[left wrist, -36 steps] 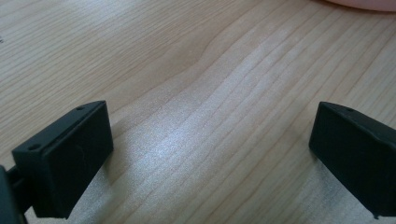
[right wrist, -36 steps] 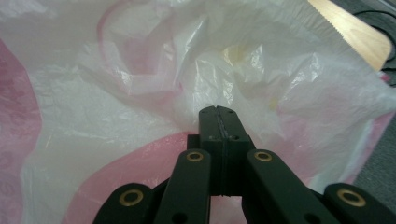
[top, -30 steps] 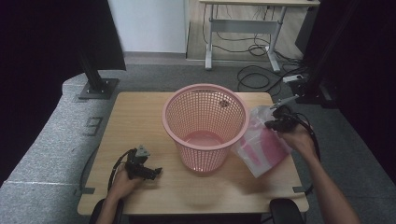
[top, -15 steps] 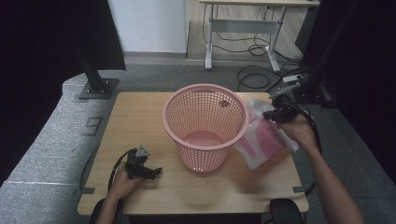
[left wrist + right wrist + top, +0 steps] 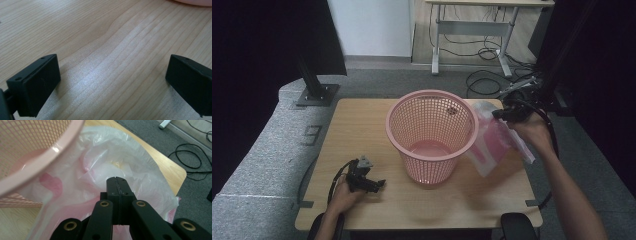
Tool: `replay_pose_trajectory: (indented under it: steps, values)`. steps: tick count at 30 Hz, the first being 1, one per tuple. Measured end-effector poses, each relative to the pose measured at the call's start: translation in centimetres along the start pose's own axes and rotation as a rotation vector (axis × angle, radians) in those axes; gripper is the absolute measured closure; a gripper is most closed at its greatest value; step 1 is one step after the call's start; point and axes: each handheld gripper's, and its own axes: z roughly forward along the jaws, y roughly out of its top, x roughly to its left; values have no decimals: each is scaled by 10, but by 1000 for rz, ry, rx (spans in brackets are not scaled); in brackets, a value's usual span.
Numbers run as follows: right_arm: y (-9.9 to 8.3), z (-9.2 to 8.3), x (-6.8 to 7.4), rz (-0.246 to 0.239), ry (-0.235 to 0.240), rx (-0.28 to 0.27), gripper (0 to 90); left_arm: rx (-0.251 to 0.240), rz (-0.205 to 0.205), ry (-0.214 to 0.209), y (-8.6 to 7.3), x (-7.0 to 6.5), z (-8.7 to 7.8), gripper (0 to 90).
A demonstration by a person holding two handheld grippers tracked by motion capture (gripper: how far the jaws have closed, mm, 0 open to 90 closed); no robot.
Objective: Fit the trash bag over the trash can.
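Note:
A pink mesh basket (image 5: 427, 120) stands upright in the middle of the wooden table (image 5: 357, 125). Just right of it hangs a thin translucent plastic bag (image 5: 494, 142), white with pink patches, lifted off the table. My right gripper (image 5: 498, 114) is shut on the bag's upper edge. In the right gripper view the jaws (image 5: 117, 181) meet with the bag's film (image 5: 105, 162) pinched between them, beside the basket's rim (image 5: 50, 152). My left gripper (image 5: 379, 185) rests on the table at the front left. Its jaws stand wide open (image 5: 112, 82) over bare wood.
Cables (image 5: 484, 82) lie on the grey floor behind the table, near a desk frame (image 5: 472, 30). A black stand (image 5: 314, 92) sits at the back left. The table's right corner (image 5: 175, 170) is close under the bag.
My right gripper has risen with the bag, lifting it higher beside the basket's right side. The left gripper has stayed in place.

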Motion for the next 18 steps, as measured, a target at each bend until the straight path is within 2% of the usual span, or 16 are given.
replay_pose_trajectory:
  steps: [10, 18]
  values:
    - [23, -24, 6, -22, -32, -31, 895, 0, 1, -1, 0, 0, 0, 0]
    - [36, -37, 9, -34, -46, -43, 896, 0, 1, -1, 0, 0, 0, 0]
